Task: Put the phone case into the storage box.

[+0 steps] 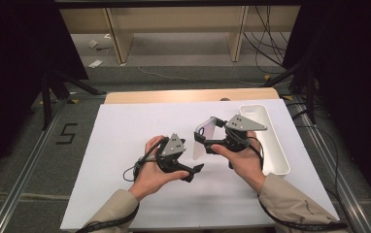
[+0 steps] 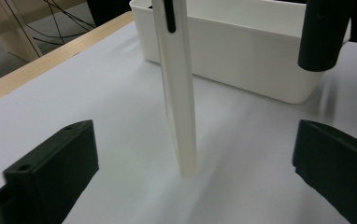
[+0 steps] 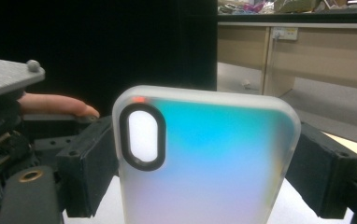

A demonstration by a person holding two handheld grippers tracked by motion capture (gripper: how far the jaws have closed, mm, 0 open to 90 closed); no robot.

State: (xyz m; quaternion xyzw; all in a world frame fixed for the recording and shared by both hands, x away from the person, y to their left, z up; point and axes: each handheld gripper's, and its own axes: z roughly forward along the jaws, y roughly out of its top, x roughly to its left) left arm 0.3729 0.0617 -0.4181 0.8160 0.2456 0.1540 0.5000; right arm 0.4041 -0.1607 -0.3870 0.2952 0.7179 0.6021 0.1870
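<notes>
The right gripper (image 1: 204, 141) is clamping its fingers (image 3: 90, 168) on the edges of a frosted translucent phone case (image 3: 204, 163), holding it upright above the white-covered desk (image 1: 125, 136). The left gripper (image 1: 193, 172), fingers (image 2: 50, 172) spread wide and empty, is resting just beside it, near the long white plastic bin (image 1: 271, 141).

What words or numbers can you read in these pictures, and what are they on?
"5" – a dark number marked on the grey floor left of the table.
The phone case and the white bin carry no writing that can be seen.
</notes>
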